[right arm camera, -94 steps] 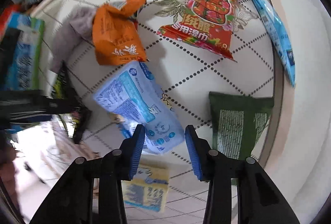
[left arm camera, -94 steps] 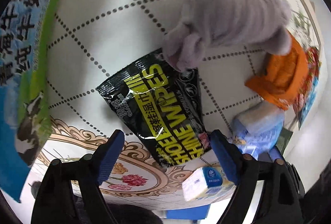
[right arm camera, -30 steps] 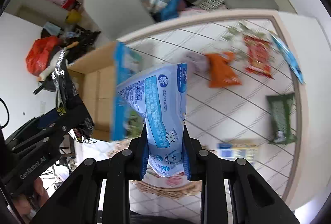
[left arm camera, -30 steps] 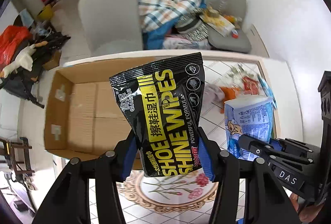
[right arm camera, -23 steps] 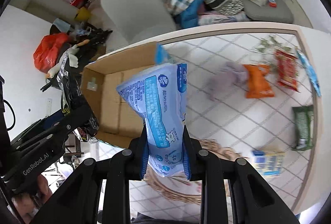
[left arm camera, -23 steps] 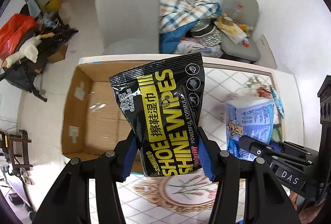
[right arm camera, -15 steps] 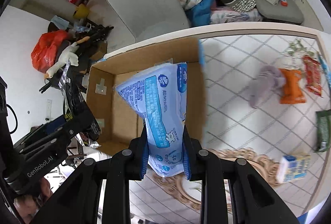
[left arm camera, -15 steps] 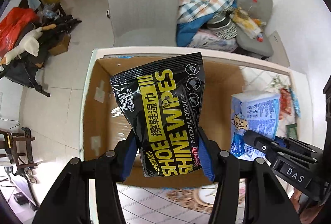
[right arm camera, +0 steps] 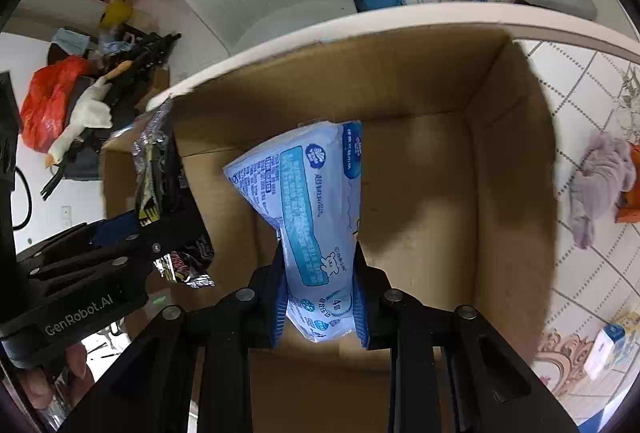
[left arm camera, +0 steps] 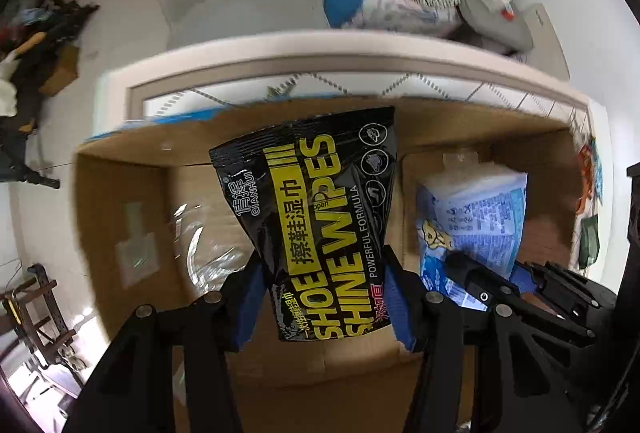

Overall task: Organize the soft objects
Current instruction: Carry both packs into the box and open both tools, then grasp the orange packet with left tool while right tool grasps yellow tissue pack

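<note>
An open cardboard box (right arm camera: 500,161) sat on the tiled table (right arm camera: 580,105), its brown floor bare apart from a patch of clear tape, and both grippers hung above its mouth. The left gripper (left arm camera: 322,297) was clamped on the lower end of a black shoe shine wipes pouch (left arm camera: 316,217), which stood up from the blue pads over the box's left half. Just beside it, the right gripper (right arm camera: 320,297) pinched the bottom of a pale blue wet wipes pack (right arm camera: 308,209) hard enough to waist it, holding it over the middle of the box. Neither pack touched the cardboard. Off to the right on the table lay a crumpled grey cloth (right arm camera: 600,177) touching an orange packet (right arm camera: 632,193), and nearer the edge a small blue-and-white carton (right arm camera: 604,349). The step in hand looked like the drop-off: both packs had arrived over the box and wanted lowering towards its floor, then each pair of jaws opening so the packs would land side by side rather than stacked; the cloth and packets would be left to fetch afterwards.
</note>
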{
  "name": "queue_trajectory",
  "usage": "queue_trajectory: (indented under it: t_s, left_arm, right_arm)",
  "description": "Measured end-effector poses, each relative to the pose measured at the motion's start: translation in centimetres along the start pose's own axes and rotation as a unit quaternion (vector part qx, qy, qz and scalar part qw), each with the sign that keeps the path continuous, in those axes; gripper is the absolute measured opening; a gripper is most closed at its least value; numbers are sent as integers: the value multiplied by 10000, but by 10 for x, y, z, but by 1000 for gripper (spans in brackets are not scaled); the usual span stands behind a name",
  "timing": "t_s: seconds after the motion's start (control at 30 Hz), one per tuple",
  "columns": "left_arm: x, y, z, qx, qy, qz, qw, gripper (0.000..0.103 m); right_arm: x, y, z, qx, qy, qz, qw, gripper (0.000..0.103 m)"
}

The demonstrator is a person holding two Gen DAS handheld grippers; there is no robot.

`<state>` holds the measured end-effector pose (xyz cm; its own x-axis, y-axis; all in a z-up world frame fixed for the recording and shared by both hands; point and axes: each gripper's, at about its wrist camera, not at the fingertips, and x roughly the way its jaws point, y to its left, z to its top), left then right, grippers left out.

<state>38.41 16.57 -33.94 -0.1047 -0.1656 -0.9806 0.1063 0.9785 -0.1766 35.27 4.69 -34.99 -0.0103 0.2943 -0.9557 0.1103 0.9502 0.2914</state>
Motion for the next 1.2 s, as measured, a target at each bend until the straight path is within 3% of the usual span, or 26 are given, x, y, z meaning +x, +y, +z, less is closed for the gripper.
queue_trajectory:
  t_s: [0.1, 0.17, 0.23, 0.3, 0.37, 0.5, 0.6, 0.67, 0.77, 0.87, 1.0, 1.1, 1.2]
  left_arm:
    - [17, -3, 8, 163, 215, -61, 9996, 51]
    - [28, -2, 13, 188, 351, 124, 9991, 52]
    - [32, 2, 14, 68, 423, 252, 9988, 52]
    - [30, 4, 14, -61, 430, 183, 9989, 53]
    - [21, 6, 11, -184, 322, 162, 9992, 56]
    - [-3, 4, 0, -189, 49, 243, 9995, 62]
    - [-23, 4, -11, -201, -172, 316, 9992, 82]
    - [-34, 5, -23, -258, -315, 390, 9984, 85]
    - [-49, 13, -45, -350, -540, 493, 9967, 99]
    - [-61, 17, -66, -445, -787, 561, 9943, 101]
    - [-77, 16, -95, -480, -1223, 825, 9879, 101]
    - [-88, 11, -114, -561, -1426, 821, 9848, 101]
    - [-103, 5, -135, -564, -1622, 861, 9814, 101]
  right_arm:
    - [16, 0, 9, 16, 27, -67, 10000, 29]
    - [27, 0, 14, 14, 74, -70, 9999, 33]
    - [32, -3, 18, 43, 22, -148, 9999, 47]
    - [33, -2, 19, -2, -6, -221, 9998, 69]
    - [28, 1, 17, -71, -66, -255, 9996, 77]
    - [15, 8, 11, -107, -61, -277, 9995, 78]
    - [0, 15, 2, -193, -112, -412, 9989, 81]
    - [-12, 20, -7, -286, -188, -547, 9979, 84]
    - [-28, 29, -24, -439, -293, -833, 9951, 90]
    - [-41, 28, -40, -569, -393, -1029, 9923, 103]
    - [-59, 27, -70, -696, -591, -1249, 9880, 103]
    - [-75, 29, -89, -796, -775, -1310, 9851, 103]
    - [-91, 29, -108, -819, -862, -1167, 9860, 103]
